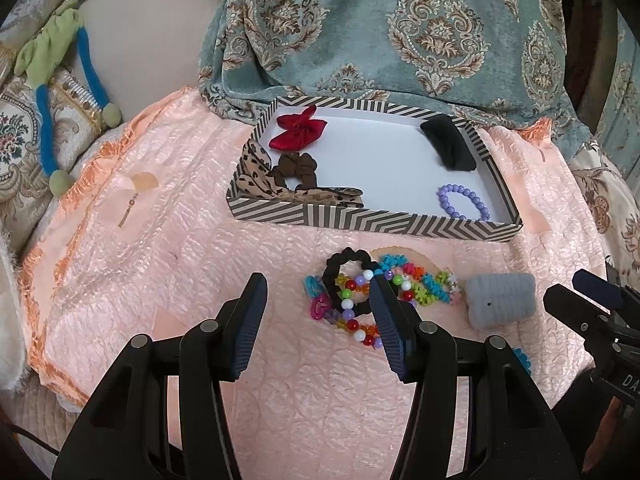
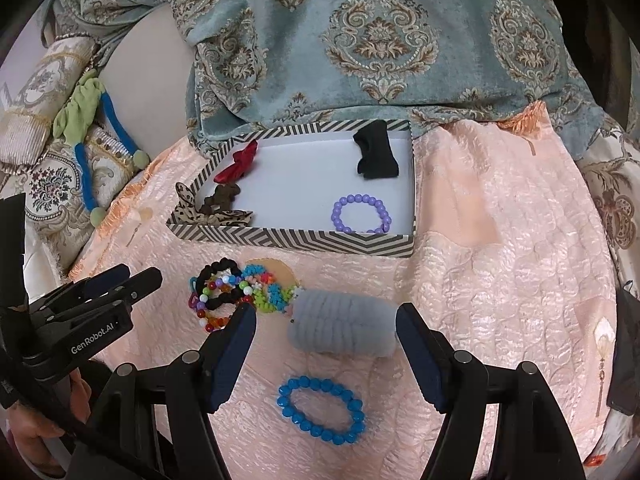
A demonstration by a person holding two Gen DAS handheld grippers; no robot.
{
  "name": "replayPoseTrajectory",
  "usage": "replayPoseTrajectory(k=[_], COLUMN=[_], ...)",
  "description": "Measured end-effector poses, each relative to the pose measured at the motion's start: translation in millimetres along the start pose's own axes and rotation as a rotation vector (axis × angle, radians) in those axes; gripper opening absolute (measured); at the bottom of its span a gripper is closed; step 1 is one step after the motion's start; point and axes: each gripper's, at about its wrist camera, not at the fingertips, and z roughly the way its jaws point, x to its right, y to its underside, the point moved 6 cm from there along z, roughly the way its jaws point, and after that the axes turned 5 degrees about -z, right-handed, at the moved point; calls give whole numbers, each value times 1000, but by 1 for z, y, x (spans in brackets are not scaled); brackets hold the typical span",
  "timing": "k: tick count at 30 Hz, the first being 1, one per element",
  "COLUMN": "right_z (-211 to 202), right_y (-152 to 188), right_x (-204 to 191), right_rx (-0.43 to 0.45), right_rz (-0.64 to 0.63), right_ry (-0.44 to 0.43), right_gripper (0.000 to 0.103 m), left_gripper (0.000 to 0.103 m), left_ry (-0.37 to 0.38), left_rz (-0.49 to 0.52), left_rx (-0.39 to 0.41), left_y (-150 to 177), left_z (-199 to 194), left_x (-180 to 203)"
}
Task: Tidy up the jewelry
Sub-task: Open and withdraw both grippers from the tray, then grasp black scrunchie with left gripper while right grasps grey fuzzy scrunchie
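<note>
We see a shallow striped box with a white floor lying on the pink quilted cloth. Inside it, along its left side, lie a red bow, a brown scrunchie and a leopard-print hair tie; a black fabric piece sits at the far right corner and a purple bead bracelet at the near right corner.

In front of the box, on the cloth, we find a heap of a black scrunchie, a multicoloured bead bracelet and a bright flower-bead band, with a grey scrunchie just beside it and a blue bead bracelet nearer us.

Our left gripper has its fingers spread and holds nothing, its right fingertip over the heap. Our right gripper is also spread wide, its fingers flanking the grey scrunchie without pressing it.
</note>
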Motion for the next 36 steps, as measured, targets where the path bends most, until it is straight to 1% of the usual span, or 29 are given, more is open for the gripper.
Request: replayPoseTrajectory(k=[11,17,26,29,33,36], right_z=[3,8,14,18,24,27], right_y=[2,6,16,20,23,24], right_x=[2,10,30,38,42,42], right_rx=[-7,-27,-53,-68,-82,-89], right_rz=[11,26,70,95,117,116], right_ry=[-4,-2,5,3,-9,-16], right_gripper=[70,70,70,70,70,70], left_gripper=[53,53,53,53,53,53], left_ry=[-9,-5,41,82,126,125], left_rz=[-1,-7,-66,-114,-177,-171], left_rx=[-18,-32,-117,-158,-193,-210], left_y=[1,2,8,9,6,3], left_z=[7,9,21,29,40,49], left_x=[-6,-13,-37,-42,-43,-38])
